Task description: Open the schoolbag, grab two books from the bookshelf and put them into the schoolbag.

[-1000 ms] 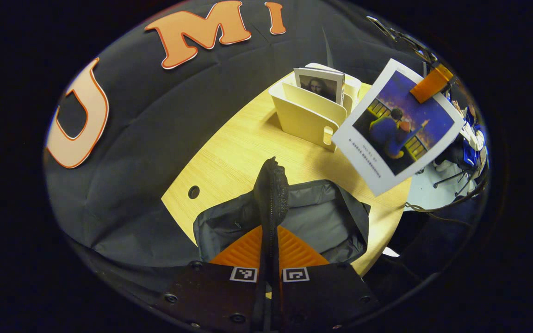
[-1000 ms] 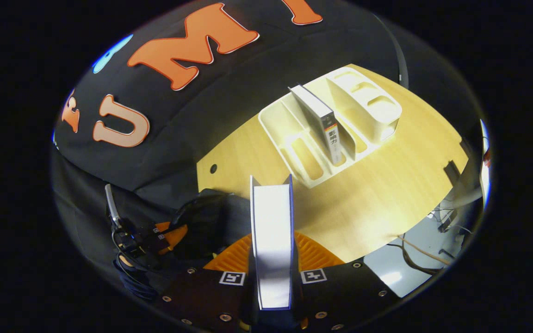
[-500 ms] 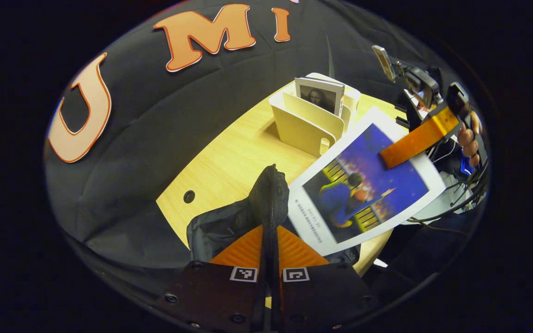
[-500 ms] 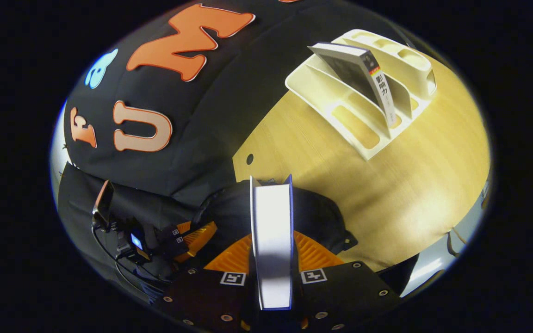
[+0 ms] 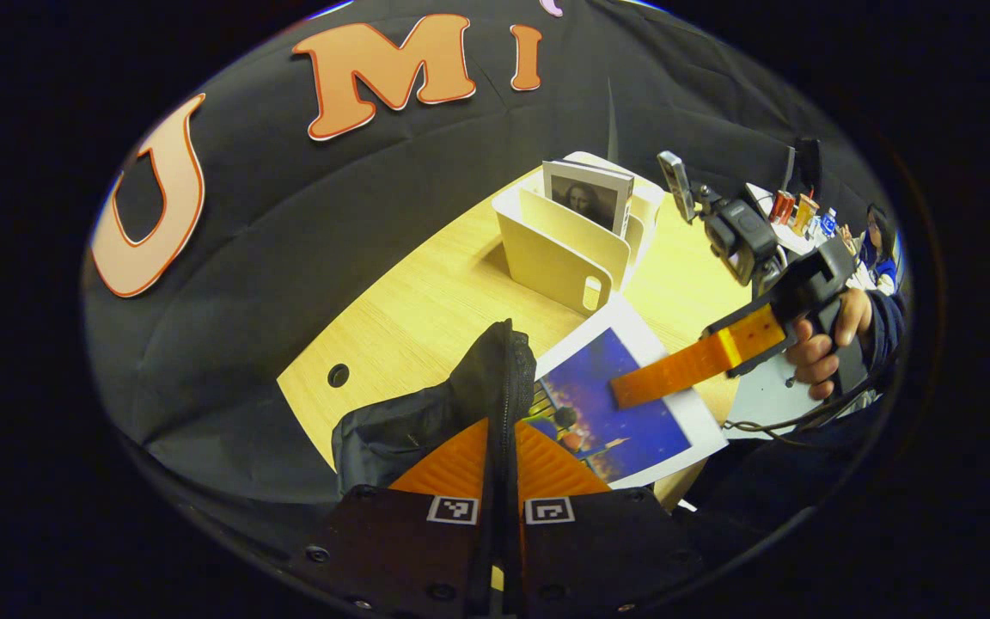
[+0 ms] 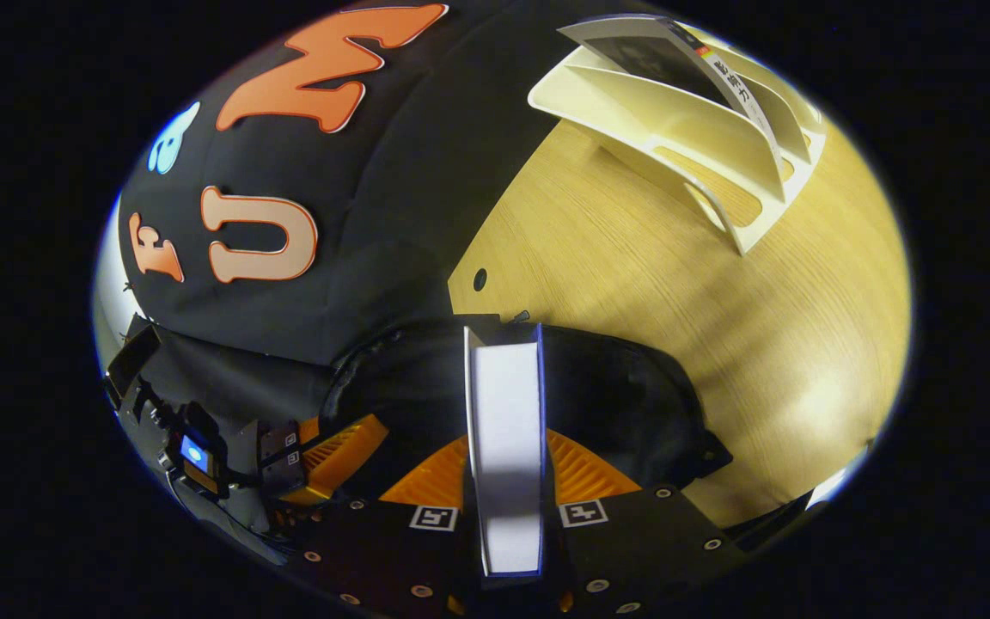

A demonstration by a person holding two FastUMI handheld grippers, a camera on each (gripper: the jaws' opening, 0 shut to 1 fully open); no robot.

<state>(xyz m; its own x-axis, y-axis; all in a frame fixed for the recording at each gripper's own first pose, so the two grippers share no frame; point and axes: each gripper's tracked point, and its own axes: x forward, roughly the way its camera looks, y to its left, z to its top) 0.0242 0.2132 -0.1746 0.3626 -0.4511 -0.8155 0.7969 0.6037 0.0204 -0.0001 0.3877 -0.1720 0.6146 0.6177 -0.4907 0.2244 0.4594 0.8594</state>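
On counter [image 5: 426,301], black schoolbag [image 5: 409,421] near front edge; L claw [image 5: 502,456] pinching bag's raised zipper rim. R claw [image 6: 505,481] clamped on blue-cover book [image 5: 615,404], book's lower end at bag opening. Second book [image 5: 589,193] upright in white bookshelf [image 5: 559,254], farther back on counter, apart from bag.

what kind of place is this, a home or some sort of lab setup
Most likely a staged recording booth, not a home: a black cloth wall backs a light wooden table holding a cream plastic bookshelf and a black fabric schoolbag. A hand works the right hand-held gripper, with office clutter beyond.
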